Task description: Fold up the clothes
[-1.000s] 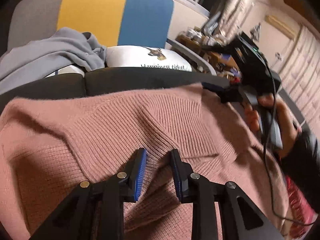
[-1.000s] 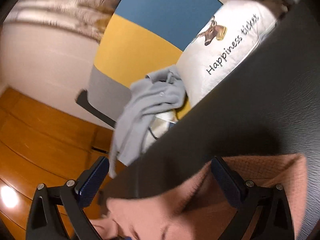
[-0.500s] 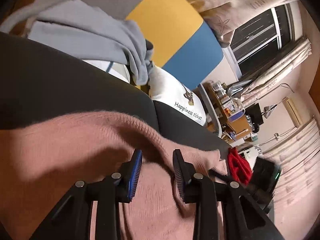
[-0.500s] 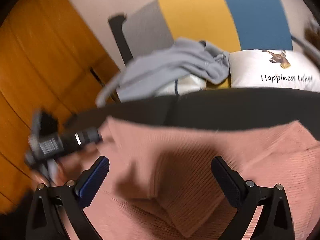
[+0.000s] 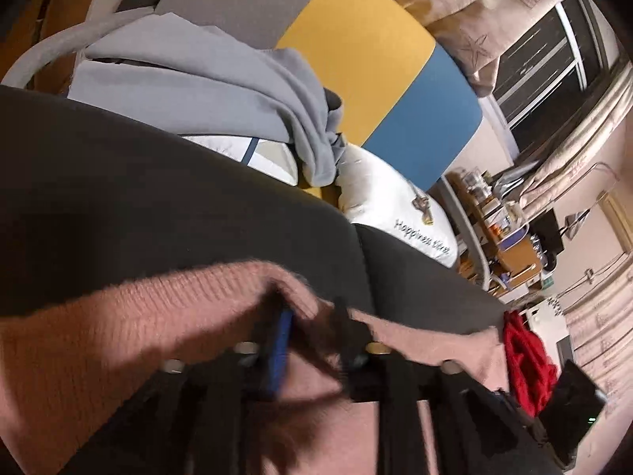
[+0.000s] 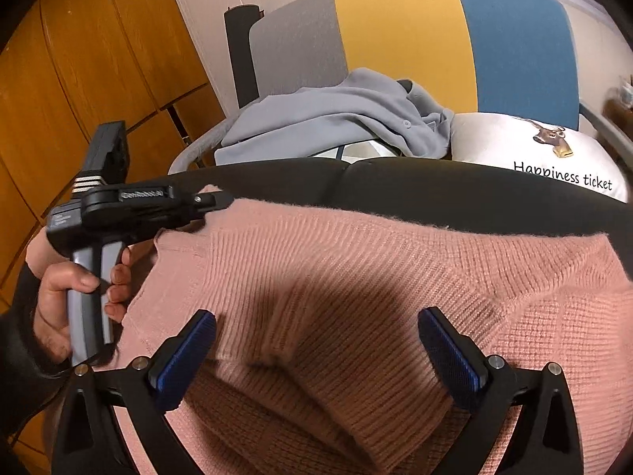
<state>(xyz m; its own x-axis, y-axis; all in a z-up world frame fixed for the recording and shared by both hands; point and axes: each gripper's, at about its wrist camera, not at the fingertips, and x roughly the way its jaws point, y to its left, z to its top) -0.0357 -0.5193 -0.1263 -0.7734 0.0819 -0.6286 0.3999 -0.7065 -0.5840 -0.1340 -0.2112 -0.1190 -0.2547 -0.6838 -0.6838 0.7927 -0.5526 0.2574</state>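
A pink knit sweater [image 6: 356, 277] lies spread on a black padded surface [image 6: 435, 186]. My right gripper [image 6: 316, 340] is open and empty, hovering just above the sweater's middle. My left gripper [image 5: 312, 328] shows blurred in its own view, with pink knit [image 5: 118, 336] between its blue pads. In the right wrist view the left gripper [image 6: 213, 200] is at the sweater's far left corner, with that corner in its tip. A fold ridge runs across the sweater near the right gripper.
A grey garment [image 6: 336, 126] and a white "Happiness ticket" pillow [image 6: 554, 154] lie on a grey, yellow and blue chair [image 6: 415, 39] behind the black surface. A red cloth [image 5: 526, 360] lies at the right. Orange wooden cabinets [image 6: 79, 79] stand at the left.
My left gripper has closed on the sweater's left corner and drawn it outward. My right gripper has stayed open above the sweater, now closer over its middle.
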